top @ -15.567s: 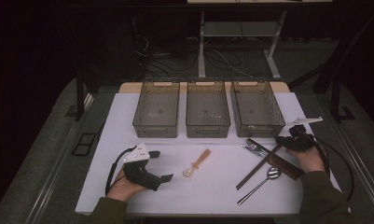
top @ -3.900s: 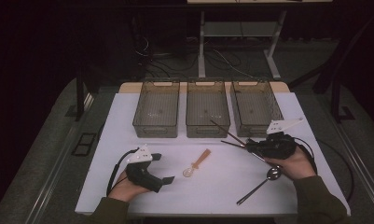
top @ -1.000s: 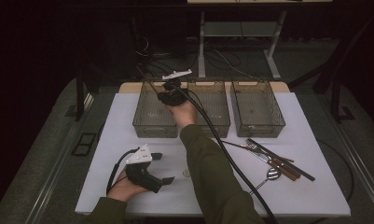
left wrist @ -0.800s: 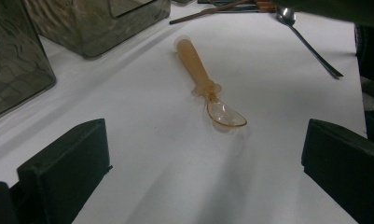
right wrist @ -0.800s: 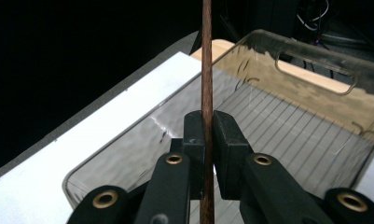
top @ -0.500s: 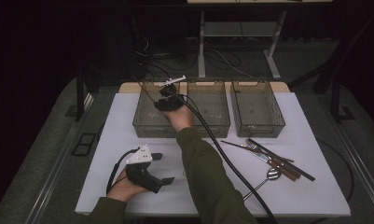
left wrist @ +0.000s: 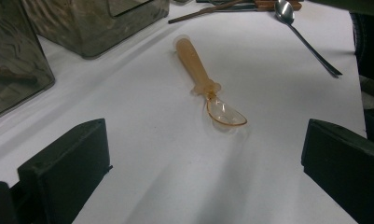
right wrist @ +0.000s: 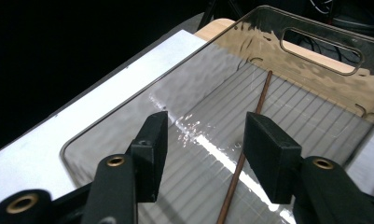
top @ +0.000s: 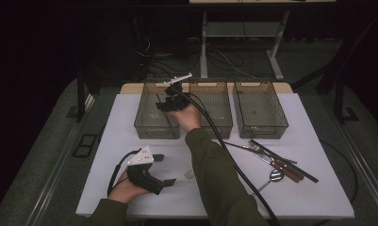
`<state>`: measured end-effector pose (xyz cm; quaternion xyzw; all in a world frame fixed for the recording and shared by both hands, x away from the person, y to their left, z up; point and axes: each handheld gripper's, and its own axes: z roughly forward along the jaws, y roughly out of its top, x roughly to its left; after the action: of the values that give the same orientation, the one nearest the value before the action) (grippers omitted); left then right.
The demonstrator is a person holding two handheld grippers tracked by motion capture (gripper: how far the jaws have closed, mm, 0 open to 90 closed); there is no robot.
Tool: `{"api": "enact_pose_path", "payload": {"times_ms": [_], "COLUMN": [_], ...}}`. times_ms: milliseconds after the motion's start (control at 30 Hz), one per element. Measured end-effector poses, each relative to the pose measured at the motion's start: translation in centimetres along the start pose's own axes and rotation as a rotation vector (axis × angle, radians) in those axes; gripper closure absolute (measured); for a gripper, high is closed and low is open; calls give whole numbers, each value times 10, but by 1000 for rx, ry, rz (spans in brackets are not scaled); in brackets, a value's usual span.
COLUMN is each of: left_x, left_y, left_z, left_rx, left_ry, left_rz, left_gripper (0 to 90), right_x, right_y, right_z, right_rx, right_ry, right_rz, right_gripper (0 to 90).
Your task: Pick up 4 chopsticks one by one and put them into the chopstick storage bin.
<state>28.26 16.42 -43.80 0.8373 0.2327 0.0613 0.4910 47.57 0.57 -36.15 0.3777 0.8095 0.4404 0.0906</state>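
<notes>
Cutlery sort into bins, early stage. Right gripper (top: 170, 96) sits over the leftmost bin (top: 144, 123), upper middle of the high view. Its fingers (right wrist: 152, 140) have just been opening and stand apart with nothing between them; in the right gripper view the brown chopstick (right wrist: 250, 135) lies loose on the ribbed floor of that bin, running from lower middle up toward the handle slot at upper right, passing beside the right finger but not pinched. So one chopstick counts as dropped, likely the first item done.

Left gripper (top: 151, 174) rests on the white worktop (top: 318, 197) at lower left of the high view, fingers (left wrist: 68, 163) spread wide, holding nothing. In the left gripper view the orange plastic spoon (left wrist: 205, 86) lies flat ahead of them, centre frame, untouched.

Still to sort, at the right of the high view: fork (top: 259, 148), wood-handled knife (top: 285, 167), second chopstick (top: 283, 161), metal spoon (top: 271, 178), all bunched and partly overlapping. Middle bin (top: 224, 128) and right bin (top: 276, 128) look empty, though dark glare makes that uncertain.

Judgement: roughly one piece of six placed; most of the job left.
</notes>
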Motion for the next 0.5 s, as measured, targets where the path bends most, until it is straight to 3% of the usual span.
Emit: {"api": "enact_pose_path", "payload": {"times_ms": [200, 300, 500], "left_x": [0, 1, 2], "left_y": [0, -1, -1], "left_z": [1, 1, 1], "left_rx": [-4, -14, -14], "left_ry": [-2, -1, -2], "left_rz": [-10, -15, -23], "left_gripper": [0, 0, 0], "right_x": [-12, -18, -35], "right_y": [-8, -13, -25], "right_z": [-28, -46, -88], "right_rx": [16, 16, -16], "right_ry": [70, 72, 105], "right_rz": [-40, -79, -113], "right_gripper": [422, 417, 418]}}
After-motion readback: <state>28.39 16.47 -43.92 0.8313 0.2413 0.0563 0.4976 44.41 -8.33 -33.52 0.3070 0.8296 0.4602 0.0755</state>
